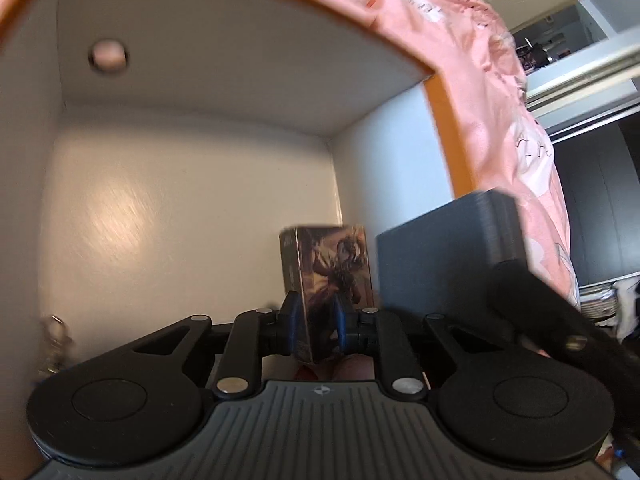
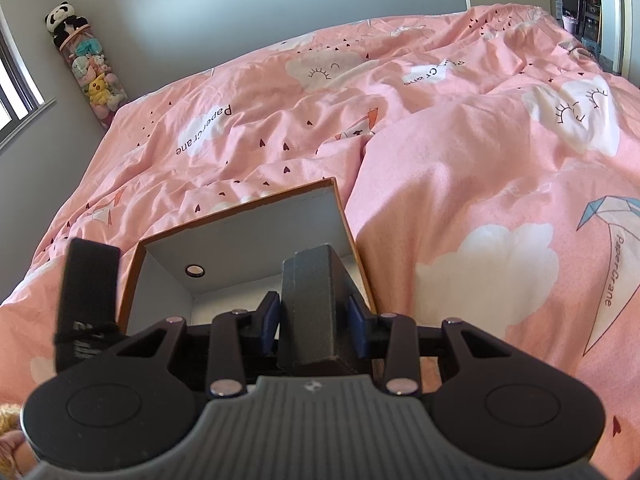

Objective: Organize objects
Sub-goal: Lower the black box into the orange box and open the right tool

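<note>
My left gripper (image 1: 314,320) is shut on a small illustrated card box (image 1: 328,268), held upright inside an open orange-rimmed cardboard box with white walls (image 1: 192,184). My right gripper (image 2: 314,316) is shut on a dark grey rectangular box (image 2: 314,300), held over the near right corner of the same cardboard box (image 2: 256,236). In the left wrist view the grey box (image 1: 440,252) sits just right of the card box, with the right gripper's black arm (image 1: 532,304) beside it. The left gripper's black body (image 2: 86,304) shows at the left in the right wrist view.
The cardboard box lies on a bed with a rumpled pink quilt (image 2: 440,128). A round hole (image 1: 108,56) is in one box wall. A small metal keyring (image 1: 54,344) lies in the box's left corner. A tube of plush toys (image 2: 86,64) stands by the far wall.
</note>
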The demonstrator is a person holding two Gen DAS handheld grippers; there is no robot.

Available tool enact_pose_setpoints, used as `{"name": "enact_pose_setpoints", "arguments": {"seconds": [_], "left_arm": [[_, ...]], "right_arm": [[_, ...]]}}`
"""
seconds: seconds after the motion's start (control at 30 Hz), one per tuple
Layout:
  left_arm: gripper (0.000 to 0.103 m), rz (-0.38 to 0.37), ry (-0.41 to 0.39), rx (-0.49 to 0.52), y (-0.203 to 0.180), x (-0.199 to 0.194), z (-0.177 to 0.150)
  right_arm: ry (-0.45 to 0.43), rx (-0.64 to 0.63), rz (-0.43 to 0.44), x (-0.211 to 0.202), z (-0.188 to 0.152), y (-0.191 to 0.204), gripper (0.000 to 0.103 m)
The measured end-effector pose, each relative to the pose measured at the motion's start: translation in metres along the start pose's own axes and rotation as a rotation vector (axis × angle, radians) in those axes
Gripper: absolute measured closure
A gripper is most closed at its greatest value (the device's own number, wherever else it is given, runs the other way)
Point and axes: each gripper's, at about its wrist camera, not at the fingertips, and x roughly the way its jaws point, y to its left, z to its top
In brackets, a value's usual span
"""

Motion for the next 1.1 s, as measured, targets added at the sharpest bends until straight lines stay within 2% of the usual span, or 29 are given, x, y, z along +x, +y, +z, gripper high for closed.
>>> {"name": "enact_pose_setpoints", "arguments": {"seconds": [0.2,0.3,0.53,0.7,0.83,0.9,1.0,1.1], "left_arm": [[0.083,0.077,-0.146,0.146,-0.01,-0.056,0.003],[0.083,0.106,-0.228,0.185,-0.024,-0.07,0.012],[0.083,0.148,-0.342,0.155,-0.011,-0.106,0.021],[0.082,0.152,-0.347,0.101,0.006,-0.112,0.023],[0.082,0.159,-0.344,0.092,0.012,-0.111,0.023],[0.082,0.154,-0.34,0.083,0.014,-0.109,0.024],[0.081,0.158,-0.337,0.078,0.016,-0.108,0.024],[0.081,0.155,-0.337,0.077,0.017,-0.109,0.023]], "right_arm": [[0.038,0.044,0.061,0.008,-0.002,0.005,0.064],[0.063,0.066,0.087,0.02,-0.005,0.012,0.064],[0.144,0.085,0.139,0.052,-0.015,0.036,0.064],[0.201,0.155,0.21,0.072,-0.018,0.038,0.064],[0.273,0.195,0.178,0.081,-0.023,0.025,0.064],[0.271,0.181,0.159,0.078,-0.022,0.023,0.062],[0.25,0.075,0.086,0.071,-0.018,0.031,0.059],[0.239,-0.084,-0.034,0.068,-0.016,0.042,0.058]]}}
